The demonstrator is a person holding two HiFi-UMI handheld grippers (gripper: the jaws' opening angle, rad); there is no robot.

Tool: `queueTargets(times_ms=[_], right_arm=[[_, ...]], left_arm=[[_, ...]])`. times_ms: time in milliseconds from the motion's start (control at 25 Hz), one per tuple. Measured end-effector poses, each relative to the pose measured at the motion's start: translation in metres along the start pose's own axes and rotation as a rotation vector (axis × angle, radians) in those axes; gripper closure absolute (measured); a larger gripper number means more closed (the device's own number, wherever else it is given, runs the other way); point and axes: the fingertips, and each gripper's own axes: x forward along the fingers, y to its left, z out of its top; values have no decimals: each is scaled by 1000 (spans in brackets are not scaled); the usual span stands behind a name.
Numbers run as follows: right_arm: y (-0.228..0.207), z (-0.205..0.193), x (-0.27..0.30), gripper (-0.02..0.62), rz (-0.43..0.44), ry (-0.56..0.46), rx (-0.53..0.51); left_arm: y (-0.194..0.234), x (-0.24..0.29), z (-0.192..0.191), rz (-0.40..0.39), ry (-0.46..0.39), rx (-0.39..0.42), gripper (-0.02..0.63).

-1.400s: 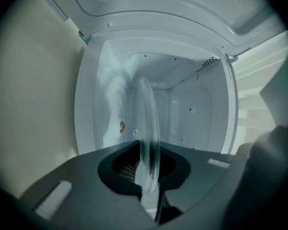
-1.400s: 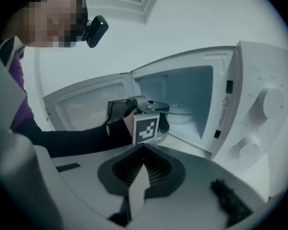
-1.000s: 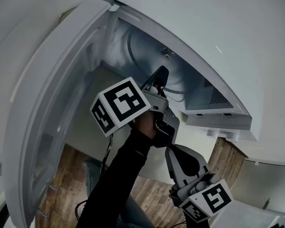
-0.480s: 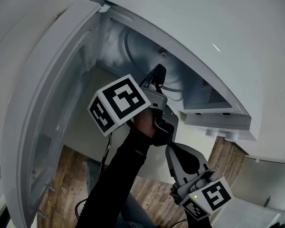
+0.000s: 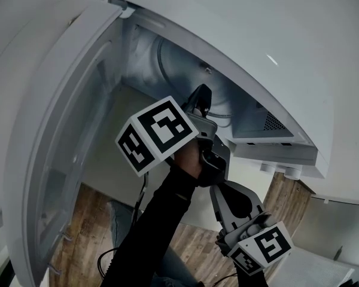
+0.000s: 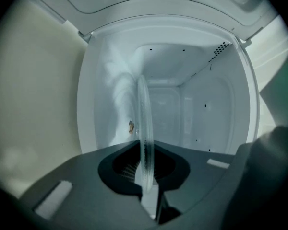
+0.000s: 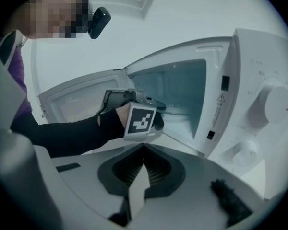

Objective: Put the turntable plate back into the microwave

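The left claw [image 6: 145,147] is clamped on the rim of the turntable plate [image 6: 144,114]. Its dark jaws have just been closing tighter, and the ribbed pads press the glass from both sides. In the left gripper view the plate shows edge-on, as a thin, clear sliver with a rounded, slightly thickened rim running away from the jaws. It is a round disc of transparent glass, and the back wall shows faintly through it.

The plate is held at the mouth of the microwave [image 5: 275,40], reaching into the open cavity [image 6: 201,109] and not lying on its floor. The cavity is smooth, pale and glossy, with rounded corners, a patch of small vent holes [image 6: 221,48] high on one side and a small brownish speck [image 6: 131,126] on the opposite wall.

The right claw [image 7: 143,150] has its jaws pressed fully together with nothing between them. It hangs below and outside the microwave, well short of the plate.

The microwave is white, with a curved, smooth shell. Its door [image 5: 66,148] is swung wide, and two round knobs [image 7: 273,102] sit on the front panel. A black sleeve [image 5: 161,220] covers the arm behind the left claw, over a wood-plank floor [image 5: 84,220].
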Motion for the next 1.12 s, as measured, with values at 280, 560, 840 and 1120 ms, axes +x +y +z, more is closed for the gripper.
queueTargets(times_ms=[280, 560, 840, 1120], right_arm=[[-2, -4, -2, 584, -1, 11, 14], [-6, -2, -1, 584, -5, -1, 20], [-7, -3, -1, 584, -3, -1, 21], [-7, -1, -1, 584, -2, 0, 11]], left_arm=[[9, -1, 0, 116, -24, 53, 581], [15, -1, -4, 198, -6, 81, 571], [15, -7, 1, 243, -19, 163, 553], [6, -9, -3, 252, 0, 310, 433]])
